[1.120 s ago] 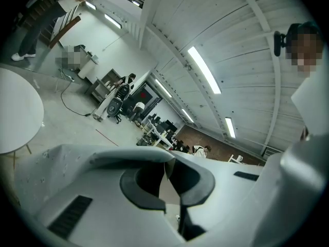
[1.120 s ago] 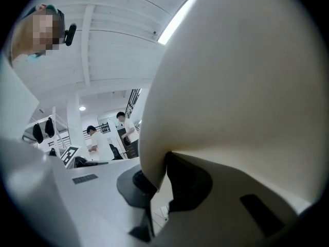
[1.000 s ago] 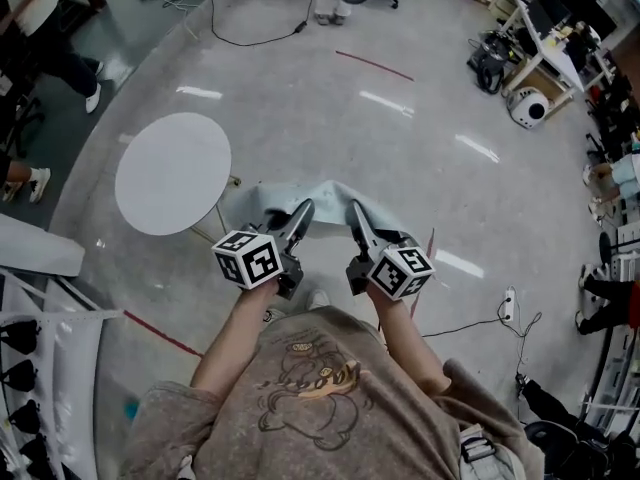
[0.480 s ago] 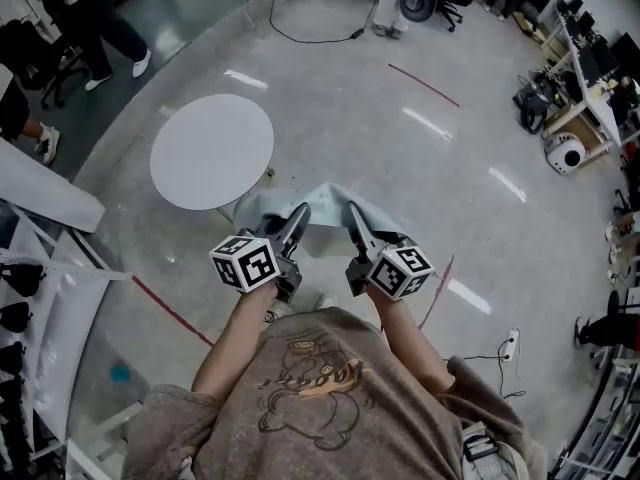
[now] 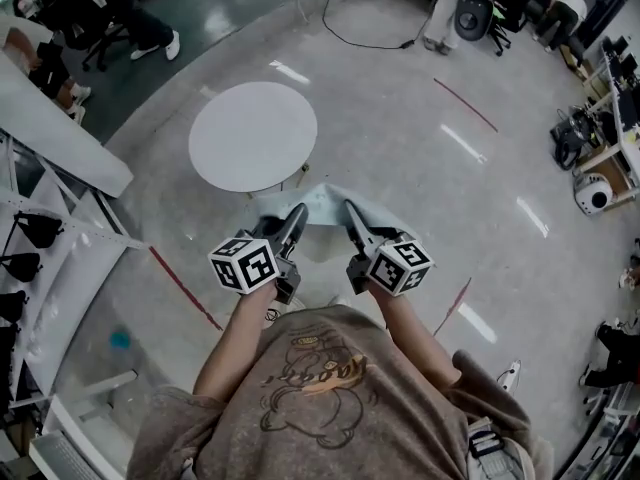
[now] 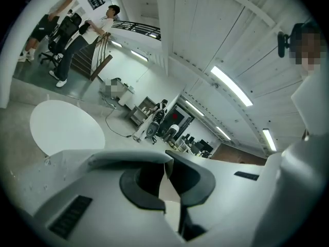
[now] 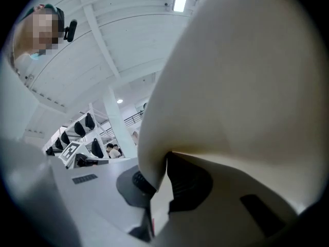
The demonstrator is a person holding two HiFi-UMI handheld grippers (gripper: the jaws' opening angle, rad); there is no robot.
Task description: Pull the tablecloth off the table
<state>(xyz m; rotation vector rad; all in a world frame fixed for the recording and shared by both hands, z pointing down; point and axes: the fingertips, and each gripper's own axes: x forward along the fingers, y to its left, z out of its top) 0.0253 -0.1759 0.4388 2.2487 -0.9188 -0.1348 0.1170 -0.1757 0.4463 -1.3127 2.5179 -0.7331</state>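
Tablecloth (image 5: 322,201) is pinched at its edge by left hand-held gripper (image 5: 298,213) and right hand-held gripper (image 5: 351,211), held clear of bare round counter (image 5: 253,135) far left; open floor (image 5: 430,168) is seen right.

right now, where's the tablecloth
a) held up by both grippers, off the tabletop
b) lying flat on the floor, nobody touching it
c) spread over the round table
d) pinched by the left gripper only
A: in the head view the tablecloth hangs between the left gripper and the right gripper, both shut on its edge, and the round table shows its white top with no cloth on it.
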